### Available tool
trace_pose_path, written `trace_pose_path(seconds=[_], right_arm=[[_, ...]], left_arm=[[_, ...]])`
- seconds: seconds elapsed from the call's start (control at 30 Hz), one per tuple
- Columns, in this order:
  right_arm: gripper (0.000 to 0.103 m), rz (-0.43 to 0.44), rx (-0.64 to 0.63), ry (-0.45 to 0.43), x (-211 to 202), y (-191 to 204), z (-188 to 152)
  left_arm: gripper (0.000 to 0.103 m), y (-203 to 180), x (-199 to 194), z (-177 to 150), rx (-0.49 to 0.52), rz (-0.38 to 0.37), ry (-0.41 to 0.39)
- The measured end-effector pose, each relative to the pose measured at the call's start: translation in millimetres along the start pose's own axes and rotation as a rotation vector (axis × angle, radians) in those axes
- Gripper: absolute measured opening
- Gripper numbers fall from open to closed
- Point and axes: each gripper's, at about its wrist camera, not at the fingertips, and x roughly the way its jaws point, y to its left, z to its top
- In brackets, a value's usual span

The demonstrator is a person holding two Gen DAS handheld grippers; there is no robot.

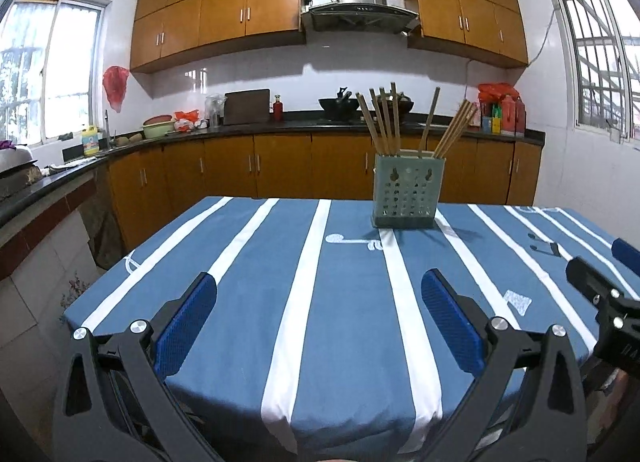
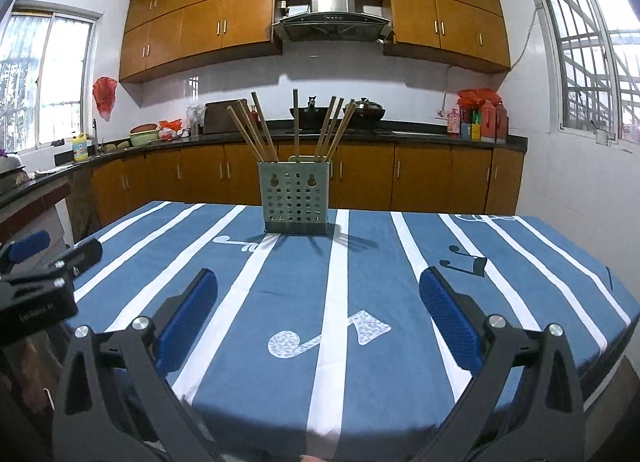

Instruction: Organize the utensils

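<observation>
Hovering low in frame, left hand-held gripper (image 1: 320,322) and right hand-held gripper (image 2: 318,322) both released, empty. Brown wooden chopsticks (image 2: 296,130) stand splayed in pale-green perforated plastic holder (image 2: 295,198), frame centre, on blue striped worktop (image 2: 400,270). Risk: careless reach tips holder.

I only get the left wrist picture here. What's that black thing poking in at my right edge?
Observer: That is the right hand-held gripper; its own camera shows both blue fingers spread wide, with nothing between them.
Operator: Anything printed on the cloth near it?
Observer: Yes, a whole pale music note on the blue striped tablecloth, which your view crops.
Operator: And the chopstick holder?
Observer: From there the green chopstick holder sits nearly straight ahead, with the chopsticks fanning out to both sides.
</observation>
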Motion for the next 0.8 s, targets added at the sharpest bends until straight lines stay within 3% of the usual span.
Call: trace_pose_path(seconds=[0.8], right_arm=[[0.099, 0.001, 0.009, 0.021, 1.2, -1.7, -6.5]], left_arm=[[0.101, -2.9, -0.7, -8.7, 0.002, 0.000, 0.014]])
